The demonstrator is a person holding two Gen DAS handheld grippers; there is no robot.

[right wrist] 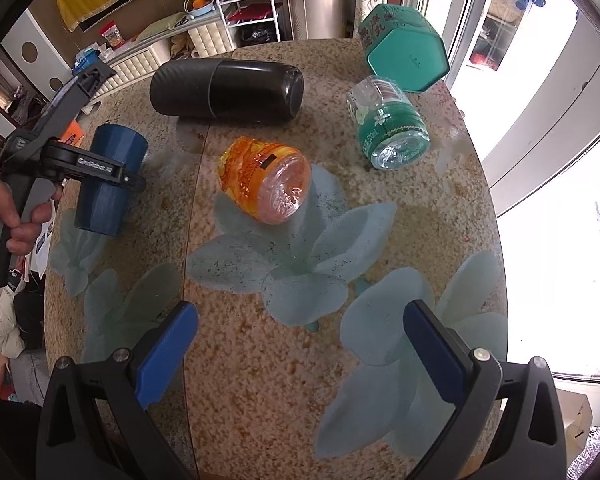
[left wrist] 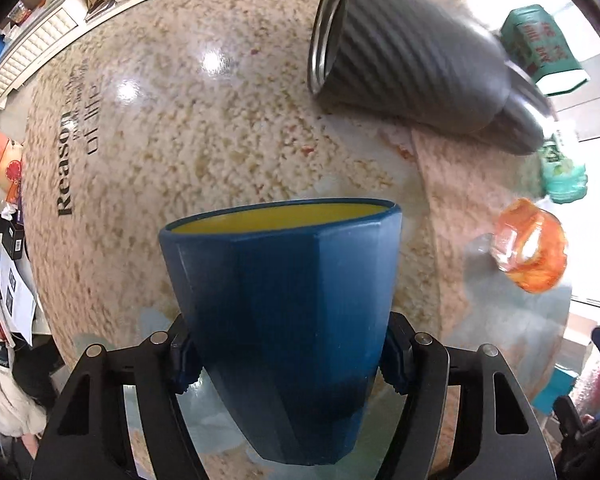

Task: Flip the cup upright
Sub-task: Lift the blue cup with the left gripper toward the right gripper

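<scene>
Fingers of the left gripper (left wrist: 286, 364) are pinched on the blue cup (left wrist: 284, 312), one pad on each flank of its lower half, with the yellow-lined mouth pointing toward twelve o'clock in the left wrist view. Holding it low on the body leaves the rim free, which suits turning the cup so that its base can meet the table (right wrist: 260, 380). From the right wrist view the same cup (right wrist: 110, 178) sits at about nine o'clock, clamped crosswise and tilted; whether its lower end touches the surface or hangs just above it I cannot tell. By my reading the flip is under way and not finished, and the base still has to be set down flat.

The right gripper (right wrist: 300, 344) is spread wide over the flower-printed tabletop with nothing between its blue pads, so it seems to be standing by, well apart from the cup.

Further out, a dark tumbler (right wrist: 228, 90) lies on its side at eleven o'clock, an orange bottle (right wrist: 264, 180) lies near the centre, a green bottle (right wrist: 388, 124) at one o'clock, and a teal tin (right wrist: 404, 48) beyond it.
</scene>
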